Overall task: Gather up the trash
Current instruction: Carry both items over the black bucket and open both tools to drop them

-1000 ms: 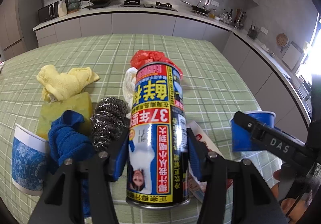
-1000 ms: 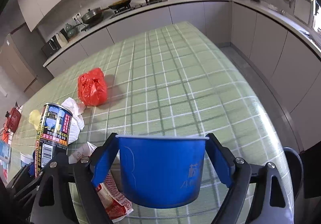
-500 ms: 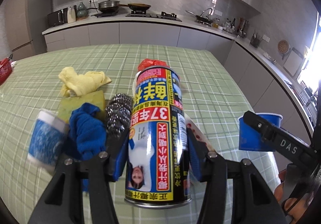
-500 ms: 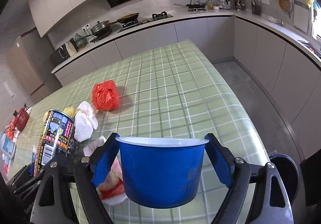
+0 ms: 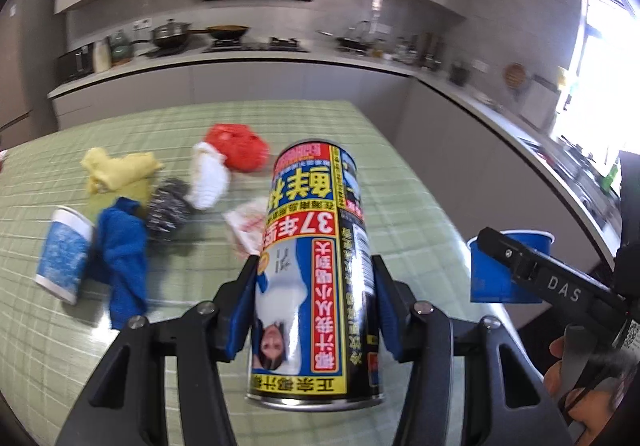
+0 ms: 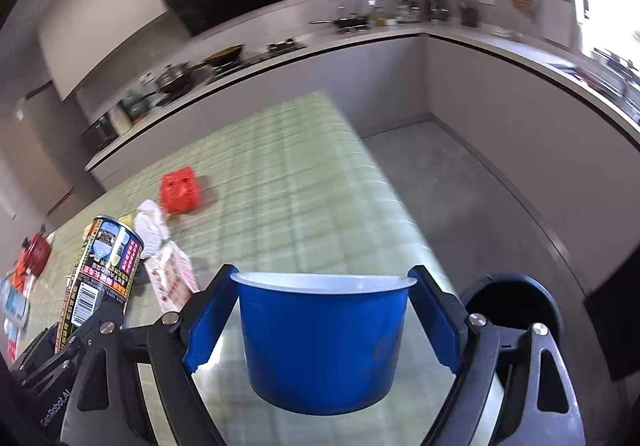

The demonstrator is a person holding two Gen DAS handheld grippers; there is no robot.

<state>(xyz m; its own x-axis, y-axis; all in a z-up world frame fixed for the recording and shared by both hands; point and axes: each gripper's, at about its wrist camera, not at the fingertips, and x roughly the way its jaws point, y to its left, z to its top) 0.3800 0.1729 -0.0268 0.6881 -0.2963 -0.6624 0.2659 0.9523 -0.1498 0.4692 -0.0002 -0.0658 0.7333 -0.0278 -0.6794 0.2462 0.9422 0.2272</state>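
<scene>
My left gripper [image 5: 314, 306] is shut on a tall printed drink can [image 5: 316, 270], held upright above the green checked table [image 5: 408, 206]. The same can [image 6: 102, 282] shows at the left of the right wrist view. My right gripper [image 6: 324, 326] is shut on a blue paper cup [image 6: 324, 342] with a white inner rim, lifted near the table's right edge; the cup [image 5: 504, 270] also appears at the right of the left wrist view. A black round bin [image 6: 508, 306] stands on the floor just right of the cup.
On the table lie a red plastic bag [image 5: 236, 146], white crumpled paper [image 5: 208, 178], a snack wrapper [image 5: 248, 222], a steel scourer [image 5: 168, 206], a blue cloth [image 5: 120, 258], a yellow cloth [image 5: 116, 170] and a blue-patterned cup [image 5: 64, 258]. Grey floor [image 6: 460, 182] lies to the right.
Both grippers have lifted and drawn back toward the table's right edge with the can and the cup. The table items look smaller and farther, and the black bin has come into view.
</scene>
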